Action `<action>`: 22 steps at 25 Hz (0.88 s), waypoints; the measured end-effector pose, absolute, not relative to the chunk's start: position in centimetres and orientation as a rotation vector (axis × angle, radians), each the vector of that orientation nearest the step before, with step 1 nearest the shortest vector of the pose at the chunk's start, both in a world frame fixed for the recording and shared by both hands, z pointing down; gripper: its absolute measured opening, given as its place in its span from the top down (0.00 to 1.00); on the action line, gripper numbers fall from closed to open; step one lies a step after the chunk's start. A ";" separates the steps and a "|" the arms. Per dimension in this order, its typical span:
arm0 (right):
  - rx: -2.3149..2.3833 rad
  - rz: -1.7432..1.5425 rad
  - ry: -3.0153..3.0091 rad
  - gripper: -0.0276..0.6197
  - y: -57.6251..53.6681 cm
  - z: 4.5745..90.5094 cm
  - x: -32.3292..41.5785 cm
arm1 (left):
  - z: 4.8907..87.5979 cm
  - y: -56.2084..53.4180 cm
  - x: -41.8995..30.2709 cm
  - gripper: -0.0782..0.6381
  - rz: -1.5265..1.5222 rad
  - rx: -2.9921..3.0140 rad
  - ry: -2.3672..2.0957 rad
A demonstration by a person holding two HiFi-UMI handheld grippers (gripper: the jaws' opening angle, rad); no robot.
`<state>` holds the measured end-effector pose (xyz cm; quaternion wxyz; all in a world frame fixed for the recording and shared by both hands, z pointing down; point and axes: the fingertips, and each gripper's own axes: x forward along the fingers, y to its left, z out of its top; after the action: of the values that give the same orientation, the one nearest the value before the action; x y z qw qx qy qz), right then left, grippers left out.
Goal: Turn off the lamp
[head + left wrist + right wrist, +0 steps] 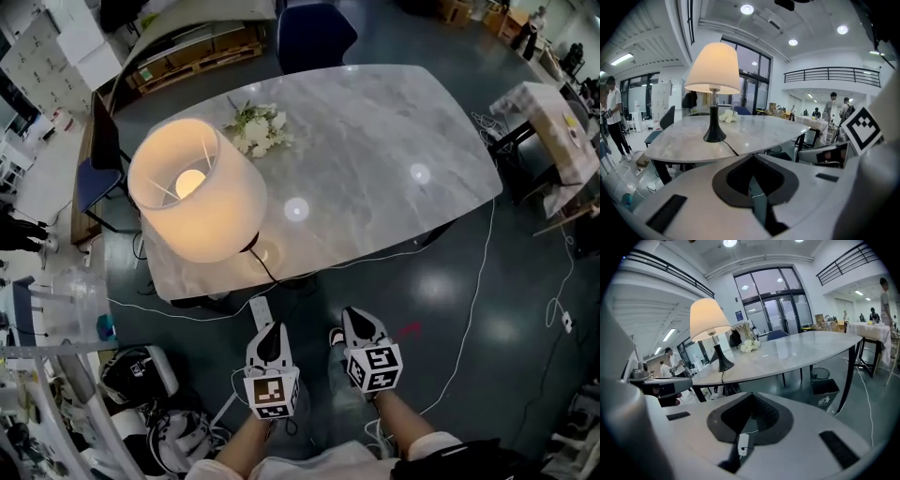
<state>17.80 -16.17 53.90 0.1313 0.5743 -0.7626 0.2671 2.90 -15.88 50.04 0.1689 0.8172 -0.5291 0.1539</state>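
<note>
I am seeing the lamp (197, 187) standing on the left end of the counter (394, 131) with its shade glowing. A bunch of white flowers (259, 129) is lying just behind it. A black cord (266, 268) is running from its foot over the near edge of the counter. I am holding the left claw (272, 331) low in front of that edge, clenched on nothing; the lamp is standing ahead of it, slightly left and well apart. The right claw (357, 317) is hanging just beside it, also clenched and empty, with the lamp further to its left.
</note>
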 end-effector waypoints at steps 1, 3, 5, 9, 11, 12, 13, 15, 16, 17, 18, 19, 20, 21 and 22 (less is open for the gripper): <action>1.665 0.798 -2.215 0.96 -16.4 54.9 17.9 | 51.0 -16.1 3.3 0.89 0.446 2.323 -1.495; 1.661 0.852 -2.212 0.96 -16.6 57.3 18.1 | 53.1 -16.6 4.1 0.89 0.462 2.318 -1.479; 1.653 0.878 -2.202 0.96 -16.9 59.7 18.5 | 55.3 -17.2 4.9 0.89 0.482 2.313 -1.468; 1.613 0.853 -2.185 0.96 -17.5 64.2 18.9 | 59.1 -18.2 6.2 0.89 0.516 2.317 -1.454; 1.585 0.835 -2.190 0.96 -17.9 66.4 18.9 | 60.9 -18.5 6.7 0.89 0.521 2.320 -1.451; 1.575 0.838 -2.192 0.96 -18.1 67.6 18.9 | 61.9 -18.6 7.1 0.89 0.524 2.317 -1.447; 1.568 0.853 -2.195 0.96 -18.3 68.6 19.0 | 62.8 -18.7 7.4 0.89 0.528 2.315 -1.443; 1.566 0.891 -2.201 0.96 -18.5 70.6 18.8 | 64.4 -18.8 7.7 0.89 0.544 2.317 -1.433; 1.565 0.896 -2.203 0.96 -18.6 71.5 18.6 | 65.0 -18.7 7.7 0.89 0.552 2.320 -1.428; 1.562 0.890 -2.203 0.96 -18.6 72.4 18.5 | 65.5 -18.6 7.7 0.89 0.557 2.322 -1.423; 1.558 0.880 -2.202 0.96 -18.7 73.4 18.4 | 66.2 -18.4 7.7 0.89 0.562 2.323 -1.419; 1.554 0.874 -2.200 0.96 -18.8 74.5 18.5 | 66.9 -18.2 7.8 0.89 0.568 2.322 -1.414; 1.551 0.874 -2.198 0.96 -18.9 75.5 18.6 | 67.8 -18.1 7.9 0.89 0.576 2.321 -1.410; 1.546 0.879 -2.199 0.96 -19.0 76.6 18.7 | 68.7 -18.0 7.9 0.89 0.586 2.319 -1.407; 1.537 0.885 -2.205 0.96 -19.2 77.6 18.7 | 69.8 -18.0 8.0 0.89 0.599 2.316 -1.409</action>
<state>18.70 -19.15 77.65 0.1554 0.5367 -0.7697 0.3089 7.99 -17.97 69.76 0.1818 0.8203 -0.4991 0.2121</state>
